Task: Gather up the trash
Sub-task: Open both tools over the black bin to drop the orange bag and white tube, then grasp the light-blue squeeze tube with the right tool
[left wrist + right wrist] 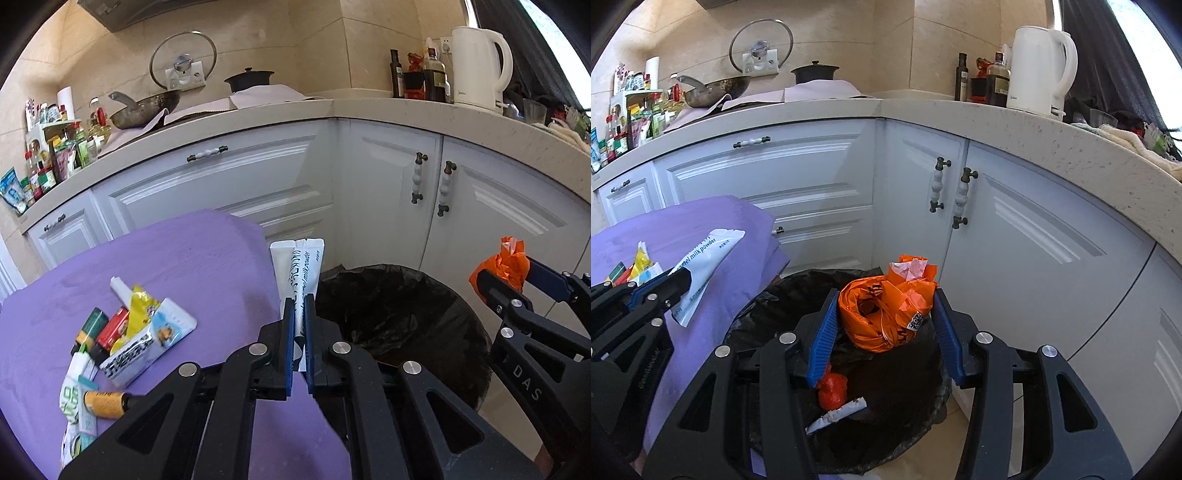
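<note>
My left gripper (300, 301) is shut on a white milk powder sachet (300, 266) and holds it upright at the table's right edge, beside the black-lined trash bin (406, 314). The sachet also shows in the right wrist view (703, 266). My right gripper (884, 295) is over the bin (916, 391), its blue fingers (823, 332) pressed against a crumpled orange plastic bag (886, 314). In the left wrist view the bag (508, 267) shows at the right gripper's tip. A small orange wad (833, 391) and a white wrapper (836, 413) lie inside the bin.
A purple-covered table (166, 266) holds a pile of wrappers and packets (122, 343) at its left. White cabinets (369, 184) stand behind the bin. The counter above carries a white kettle (480, 66), bottles, a wok and spice jars.
</note>
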A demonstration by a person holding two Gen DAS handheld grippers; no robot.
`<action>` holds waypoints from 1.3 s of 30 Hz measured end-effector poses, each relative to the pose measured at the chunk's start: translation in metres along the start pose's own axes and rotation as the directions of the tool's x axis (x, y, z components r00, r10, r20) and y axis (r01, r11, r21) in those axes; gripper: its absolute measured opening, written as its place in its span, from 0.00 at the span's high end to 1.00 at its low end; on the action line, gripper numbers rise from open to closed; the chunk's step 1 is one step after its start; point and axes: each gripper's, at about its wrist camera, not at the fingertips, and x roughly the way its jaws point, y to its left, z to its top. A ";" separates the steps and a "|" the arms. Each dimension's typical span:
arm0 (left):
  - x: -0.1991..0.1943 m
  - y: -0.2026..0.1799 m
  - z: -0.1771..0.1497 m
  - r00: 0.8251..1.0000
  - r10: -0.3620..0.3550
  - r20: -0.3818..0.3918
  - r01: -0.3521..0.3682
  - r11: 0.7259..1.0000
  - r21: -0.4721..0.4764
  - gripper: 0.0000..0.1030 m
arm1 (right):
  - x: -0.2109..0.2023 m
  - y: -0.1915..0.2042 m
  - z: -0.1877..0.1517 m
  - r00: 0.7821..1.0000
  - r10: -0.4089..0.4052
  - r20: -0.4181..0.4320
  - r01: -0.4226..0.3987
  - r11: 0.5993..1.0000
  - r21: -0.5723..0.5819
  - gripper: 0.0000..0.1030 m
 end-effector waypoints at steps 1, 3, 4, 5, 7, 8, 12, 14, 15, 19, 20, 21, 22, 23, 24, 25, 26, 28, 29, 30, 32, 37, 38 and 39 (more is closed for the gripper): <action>0.004 -0.001 0.001 1.000 0.005 -0.004 -0.005 1.000 0.002 0.93 | 0.002 -0.001 0.000 1.000 -0.001 -0.001 0.001 1.000 0.001 0.53; 0.010 -0.001 0.002 1.000 0.008 -0.021 -0.008 1.000 -0.005 0.85 | 0.006 -0.002 0.001 1.000 0.001 -0.008 -0.001 1.000 0.004 0.51; 0.013 -0.001 0.002 1.000 0.008 -0.029 -0.008 1.000 -0.008 0.82 | 0.009 -0.002 0.000 1.000 0.000 -0.013 0.000 1.000 0.006 0.50; 0.016 0.000 0.002 0.999 0.013 -0.039 -0.014 1.000 -0.013 0.77 | 0.010 -0.003 0.001 1.000 -0.002 -0.015 0.002 1.000 0.008 0.49; 0.020 0.000 0.003 0.998 0.015 -0.055 -0.016 1.000 -0.019 0.71 | 0.012 -0.004 0.000 1.000 -0.009 -0.018 0.009 1.000 0.012 0.45; 0.021 0.001 0.003 0.998 0.015 -0.058 -0.017 1.000 -0.022 0.67 | 0.012 -0.004 0.000 1.000 -0.009 -0.018 0.009 1.000 0.013 0.45; 0.019 0.006 0.004 0.998 0.026 -0.049 -0.028 0.999 -0.045 0.58 | 0.011 -0.003 0.002 1.000 -0.016 -0.017 0.016 1.000 0.005 0.44; 0.017 0.007 0.005 0.998 0.030 -0.048 -0.032 0.998 -0.049 0.58 | 0.009 -0.001 0.002 1.000 -0.016 -0.016 0.016 1.000 0.001 0.44; 0.016 0.009 0.004 0.998 0.031 -0.048 -0.034 0.998 -0.049 0.58 | 0.008 0.000 0.003 1.000 -0.017 -0.015 0.017 1.000 -0.001 0.44; 0.007 0.016 0.002 0.998 0.047 -0.046 -0.049 0.997 -0.053 0.57 | 0.000 0.005 0.003 1.000 -0.013 -0.012 0.013 1.000 -0.005 0.41; 0.005 0.019 0.001 0.998 0.049 -0.048 -0.051 0.997 -0.057 0.56 | -0.002 0.006 0.003 1.000 -0.011 -0.010 0.011 1.000 -0.005 0.40; 0.000 0.023 -0.001 0.998 0.051 -0.048 -0.054 0.997 -0.063 0.55 | -0.005 0.008 0.002 1.000 -0.007 -0.008 0.007 1.000 -0.006 0.39; -0.002 0.027 -0.002 0.997 0.055 -0.048 -0.058 0.996 -0.067 0.54 | -0.007 0.011 0.002 1.000 -0.003 -0.008 0.003 1.000 -0.008 0.39; -0.007 0.031 -0.004 0.997 0.063 -0.049 -0.066 0.995 -0.070 0.53 | -0.009 0.013 0.001 1.000 0.002 -0.008 -0.002 1.000 -0.009 0.39; -0.011 0.036 -0.006 0.996 0.071 -0.050 -0.074 0.995 -0.072 0.53 | -0.012 0.016 0.000 1.000 0.009 -0.008 -0.009 1.000 -0.010 0.39; -0.014 0.039 -0.008 0.996 0.077 -0.051 -0.081 0.994 -0.073 0.52 | -0.015 0.020 -0.002 1.000 0.020 -0.011 -0.020 1.000 -0.011 0.39; -0.018 0.043 -0.010 0.995 0.085 -0.053 -0.089 0.993 -0.076 0.52 | -0.017 0.024 -0.003 0.999 0.030 -0.015 -0.030 0.999 -0.013 0.39; -0.027 0.054 -0.015 0.993 0.102 -0.057 -0.107 0.991 -0.083 0.52 | -0.021 0.033 -0.006 0.999 0.045 -0.019 -0.046 0.999 -0.022 0.39; -0.031 0.060 -0.018 0.992 0.111 -0.059 -0.116 0.989 -0.088 0.51 | -0.023 0.038 -0.008 0.998 0.053 -0.021 -0.053 0.998 -0.028 0.39; -0.035 0.065 -0.021 0.991 0.120 -0.061 -0.125 0.988 -0.092 0.51 | -0.026 0.043 -0.009 0.998 0.061 -0.023 -0.062 0.998 -0.033 0.39; -0.044 0.076 -0.028 0.988 0.140 -0.062 -0.146 0.984 -0.101 0.50 | -0.031 0.053 -0.012 0.996 0.080 -0.026 -0.081 0.996 -0.044 0.39; -0.068 0.105 -0.048 0.976 0.212 -0.058 -0.217 0.969 -0.118 0.48 | -0.042 0.081 -0.019 0.992 0.123 -0.030 -0.125 0.989 -0.076 0.39; -0.072 0.111 -0.052 0.972 0.228 -0.058 -0.234 0.965 -0.120 0.48 | -0.045 0.087 -0.020 0.990 0.134 -0.032 -0.136 0.987 -0.082 0.39; -0.076 0.116 -0.055 0.969 0.239 -0.059 -0.245 0.962 -0.120 0.47 | -0.047 0.092 -0.021 0.989 0.143 -0.033 -0.145 0.986 -0.086 0.39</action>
